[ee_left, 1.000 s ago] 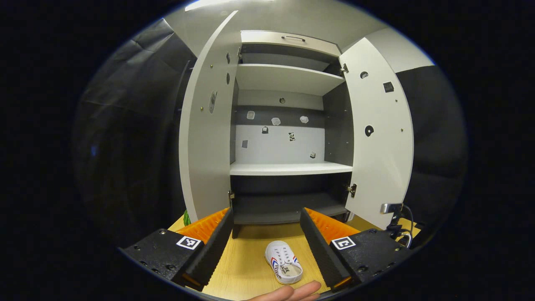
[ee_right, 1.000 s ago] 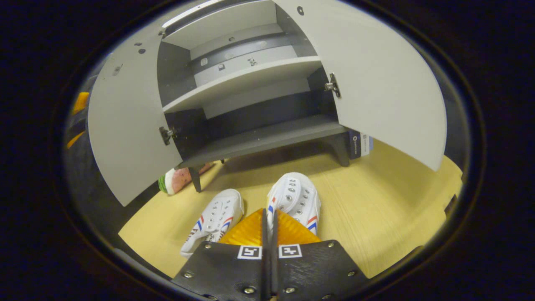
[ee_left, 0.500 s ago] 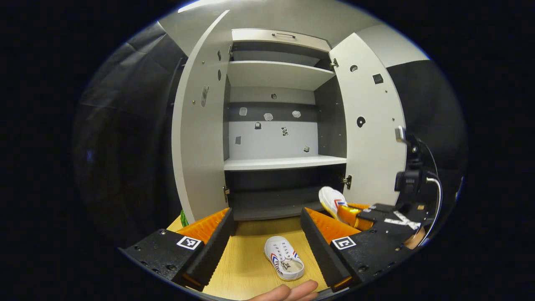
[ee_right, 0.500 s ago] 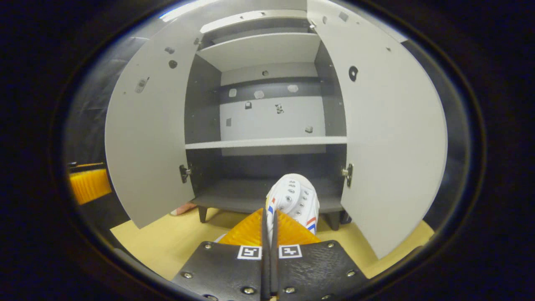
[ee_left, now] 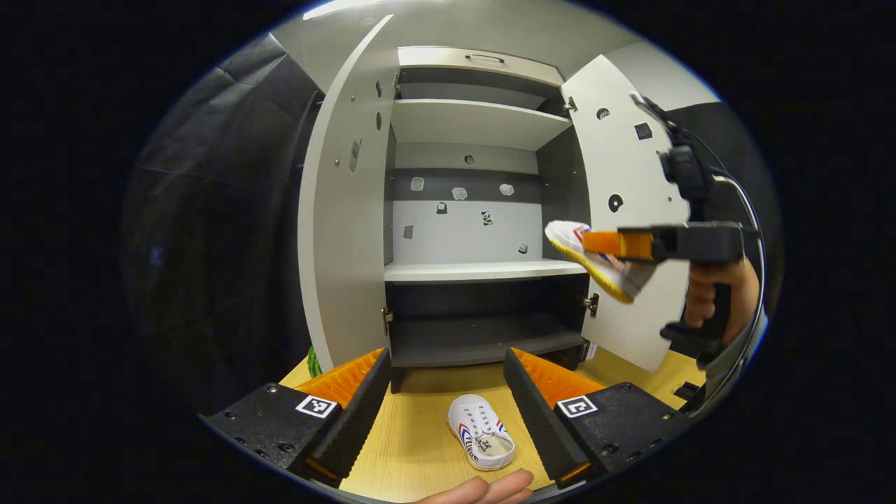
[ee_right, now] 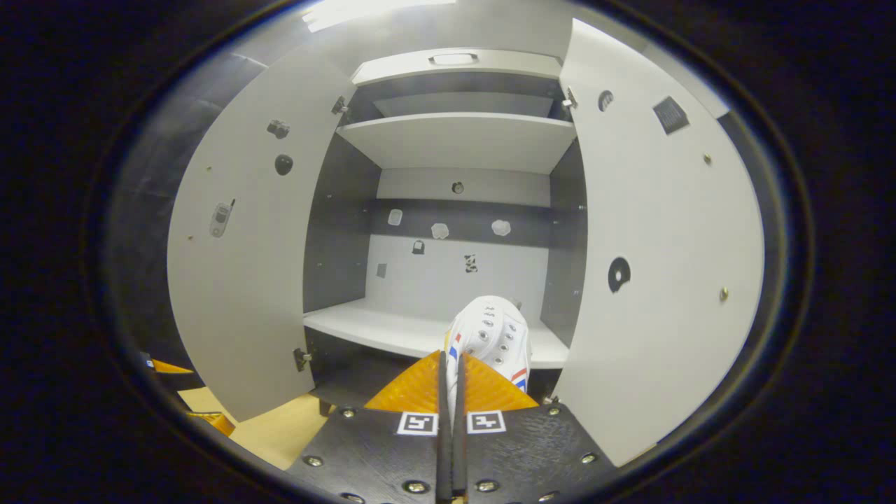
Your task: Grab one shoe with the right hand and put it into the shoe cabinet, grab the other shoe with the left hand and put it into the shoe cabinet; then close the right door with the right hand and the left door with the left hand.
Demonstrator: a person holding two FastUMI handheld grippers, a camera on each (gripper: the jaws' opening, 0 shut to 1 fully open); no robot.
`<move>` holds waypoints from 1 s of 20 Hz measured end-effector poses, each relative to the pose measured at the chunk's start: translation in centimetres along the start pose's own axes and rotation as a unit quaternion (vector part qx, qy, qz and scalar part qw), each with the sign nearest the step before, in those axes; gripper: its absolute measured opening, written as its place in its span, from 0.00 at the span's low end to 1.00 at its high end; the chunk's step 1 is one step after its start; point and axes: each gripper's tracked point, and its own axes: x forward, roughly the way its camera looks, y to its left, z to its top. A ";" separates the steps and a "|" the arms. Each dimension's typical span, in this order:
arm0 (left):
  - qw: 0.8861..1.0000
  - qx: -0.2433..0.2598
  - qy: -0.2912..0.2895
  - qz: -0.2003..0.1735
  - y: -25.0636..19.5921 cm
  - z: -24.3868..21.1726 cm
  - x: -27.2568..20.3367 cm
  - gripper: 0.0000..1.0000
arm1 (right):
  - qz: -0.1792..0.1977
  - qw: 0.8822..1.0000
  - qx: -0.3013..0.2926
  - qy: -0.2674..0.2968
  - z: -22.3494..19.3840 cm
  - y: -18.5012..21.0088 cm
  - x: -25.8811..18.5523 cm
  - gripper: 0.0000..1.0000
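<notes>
White shoe, pinched in right gripper, rose from floor to middle shelf at 12 o'clock. Left gripper open above second shoe.

Shoe on floor before cabinet.

We see a white shoe with red and blue side stripes held aloft, toe toward the open shoe cabinet, level with its middle shelf. Its twin lies upright on the wooden floor, near the cabinet's front.
</notes>
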 end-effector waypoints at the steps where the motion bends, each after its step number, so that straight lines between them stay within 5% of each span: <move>1: 1.000 0.000 -0.001 0.001 0.1 0.1 0.1 0.99 | -0.006 1.000 -0.013 0.000 0.9 -0.4 1.3 0.01; 10: 1.000 0.003 0.004 -0.007 0.6 -0.3 1.7 0.98 | -0.008 0.998 -0.054 0.034 3.9 -2.3 14.6 0.01; 20: 1.000 -0.003 0.024 -0.018 0.8 -3.1 3.7 0.99 | -0.012 0.985 -0.126 0.113 -2.8 -3.8 24.1 0.01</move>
